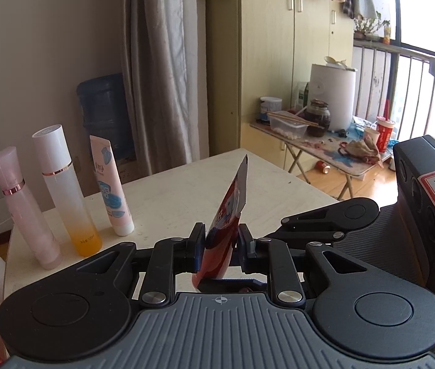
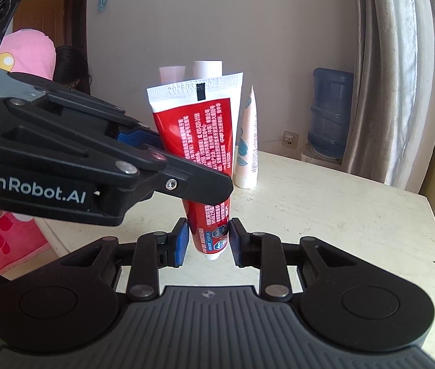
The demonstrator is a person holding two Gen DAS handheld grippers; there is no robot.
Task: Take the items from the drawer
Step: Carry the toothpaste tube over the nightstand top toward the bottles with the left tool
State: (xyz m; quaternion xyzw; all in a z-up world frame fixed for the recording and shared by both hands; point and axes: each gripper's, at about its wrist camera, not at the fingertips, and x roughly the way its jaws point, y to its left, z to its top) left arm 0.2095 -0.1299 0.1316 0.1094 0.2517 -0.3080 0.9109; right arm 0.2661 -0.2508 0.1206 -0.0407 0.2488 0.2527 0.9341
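**tubewrangler:** Left wrist view first. The left gripper (image 1: 220,243) has its fingers pressed in on the red toothpaste tube (image 1: 226,215), pinching the lower body. We see the tube edge-on here, crimped end up and leaning away. It's held in the air over the near part of the surface (image 1: 186,190), not resting on it. The pink bottle (image 1: 24,203), the orange-bottomed bottle (image 1: 67,190) and the pale tube (image 1: 110,184) stand in a row along the left edge. How would you set it down?

**drawer_dan:** I'd aim for the bare patch right of that row and come down cap first. Don't let go until the cap sits flat. A tube pinched this thin will probably flop if it's dropped at a tilt, and it could knock the pale tube over.

**tubewrangler:** Now the right wrist view. The tube (image 2: 199,141) faces us, white crimp on top and cap hanging down. The left gripper reaches in from the left and clamps it mid-body. The right gripper (image 2: 208,240) has its blue pads (image 2: 181,241) on either side of the cap end.

**drawer_dan:** Those pads are nearly together, hugging the tube. I honestly can't tell whether they're squeezing it or just flanking it. If it's a two-handed carry, I'd get that second grip firm before the left one lets go.
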